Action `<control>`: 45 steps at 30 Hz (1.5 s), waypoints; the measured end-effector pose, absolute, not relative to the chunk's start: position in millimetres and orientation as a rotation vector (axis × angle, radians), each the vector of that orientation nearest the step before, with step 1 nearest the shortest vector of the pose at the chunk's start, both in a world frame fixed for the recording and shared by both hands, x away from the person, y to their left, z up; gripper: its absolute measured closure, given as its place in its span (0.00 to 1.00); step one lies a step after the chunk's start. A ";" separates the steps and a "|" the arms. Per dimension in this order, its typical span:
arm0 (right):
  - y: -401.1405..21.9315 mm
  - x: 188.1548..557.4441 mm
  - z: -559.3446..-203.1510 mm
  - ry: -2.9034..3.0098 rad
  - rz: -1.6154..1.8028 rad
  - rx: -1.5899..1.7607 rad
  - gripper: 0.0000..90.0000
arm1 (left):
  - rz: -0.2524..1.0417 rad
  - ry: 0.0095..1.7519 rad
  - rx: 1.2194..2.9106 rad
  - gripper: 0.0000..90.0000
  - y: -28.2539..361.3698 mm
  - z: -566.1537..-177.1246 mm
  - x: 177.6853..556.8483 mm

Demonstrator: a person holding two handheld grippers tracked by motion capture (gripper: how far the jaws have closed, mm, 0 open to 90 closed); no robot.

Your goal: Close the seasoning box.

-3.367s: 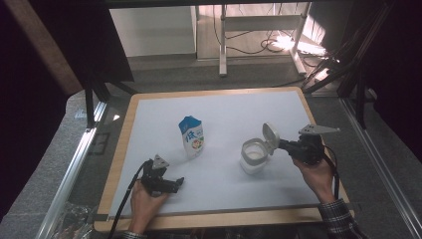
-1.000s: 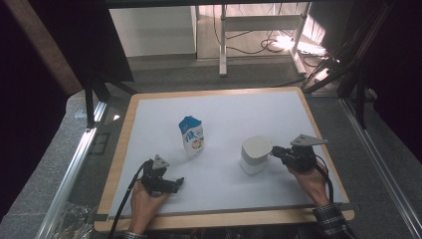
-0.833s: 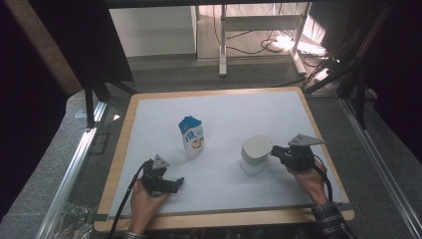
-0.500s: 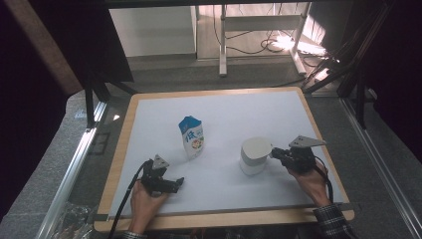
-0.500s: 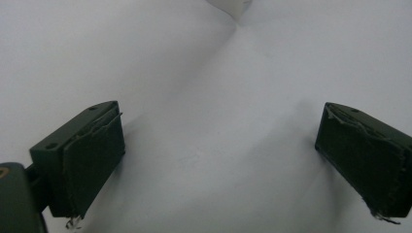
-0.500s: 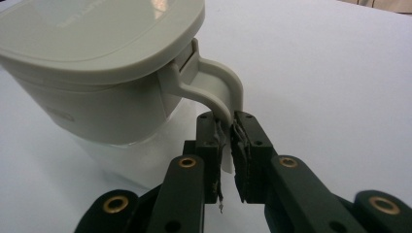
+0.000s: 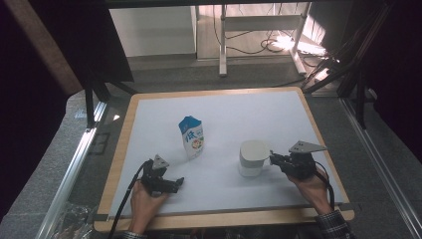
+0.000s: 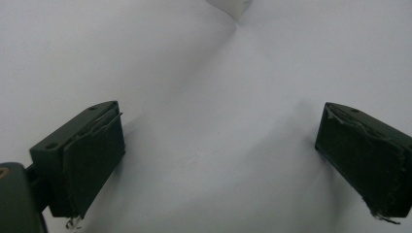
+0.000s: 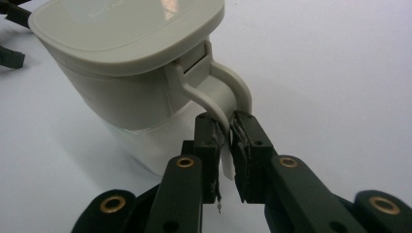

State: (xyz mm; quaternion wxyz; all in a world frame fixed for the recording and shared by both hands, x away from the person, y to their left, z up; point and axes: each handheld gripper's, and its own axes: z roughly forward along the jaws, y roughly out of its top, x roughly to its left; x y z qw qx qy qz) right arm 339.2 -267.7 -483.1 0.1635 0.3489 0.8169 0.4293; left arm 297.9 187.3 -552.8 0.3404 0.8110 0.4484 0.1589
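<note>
Right gripper view, right tongs (image 9: 228, 127) pinch jug (image 9: 121, 73) handle, jug base cut off, left tongs (image 8: 218, 160) wide, empty.

We saw a pale grey lidded jug (image 7: 253, 158) standing upright on the white table (image 7: 239, 114), well to the right of the blue-and-white carton (image 7: 192, 137) and slightly nearer the front edge. Its flat rounded lid (image 9: 126, 29) lay closed on top. Its curved handle (image 9: 221, 99) pointed away from the carton, pinched by the right gripper (image 9: 227, 127).
</note>
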 end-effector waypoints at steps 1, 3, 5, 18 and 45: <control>-267.7 337.9 -483.3 2.328 1.224 1.003 0.90 | 0.414 1.167 2.111 0.04 187.2 -552.8 297.9; -267.9 336.8 -483.8 2.328 1.222 1.000 0.90 | 0.414 1.167 2.110 0.04 187.2 -552.8 297.9; -267.8 336.7 -483.7 2.329 1.220 0.994 0.89 | 0.414 1.170 2.109 0.04 187.1 -552.8 297.7; -273.4 330.9 -479.1 2.315 1.225 0.986 0.75 | 0.414 1.167 2.110 0.04 187.2 -552.8 297.9; -298.9 319.6 -507.0 2.268 1.037 1.080 0.34 | 0.414 1.175 2.099 0.04 186.8 -552.9 297.8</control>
